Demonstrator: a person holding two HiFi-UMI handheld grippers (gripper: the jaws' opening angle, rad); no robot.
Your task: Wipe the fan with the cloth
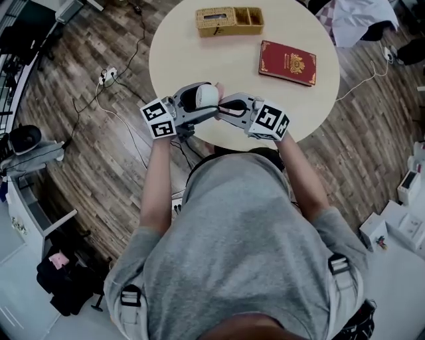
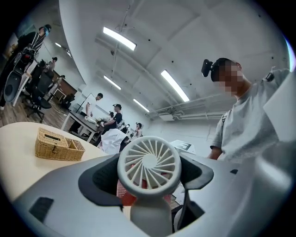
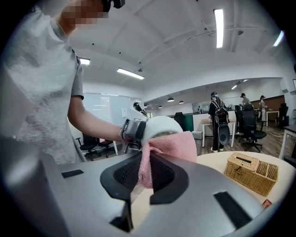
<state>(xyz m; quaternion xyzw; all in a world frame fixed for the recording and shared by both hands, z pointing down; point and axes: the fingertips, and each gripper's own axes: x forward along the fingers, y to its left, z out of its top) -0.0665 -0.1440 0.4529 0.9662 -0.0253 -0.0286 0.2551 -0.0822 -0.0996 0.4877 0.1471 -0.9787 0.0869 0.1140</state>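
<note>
Left claw (image 2: 150, 180): clenched on the fan, my jaws on either side of its body just below the round head.
Fan (image 2: 149, 162): white and upright between my left jaws, with its slatted round grille facing that claw's camera. I hold it above the near rim of the table.
Right claw (image 3: 144, 173): jaws almost together, pinching the cloth.
Cloth (image 3: 172, 144): pink. A gathered fold rises from between my right jaws, and its free top lies against the fan's rounded back.
Both claws: tips facing each other and close, in front of my chest.
Table (image 1: 199, 53): round, with a pale top.
Basket (image 1: 229, 20): wicker with compartments, on the far side of the table, well apart from the fan.
Book (image 1: 287, 62): red with a gold emblem, lying flat to the right of the basket and nearer me.
Floor (image 1: 113, 153): wood planks, with white cables trailing left of the table.
</note>
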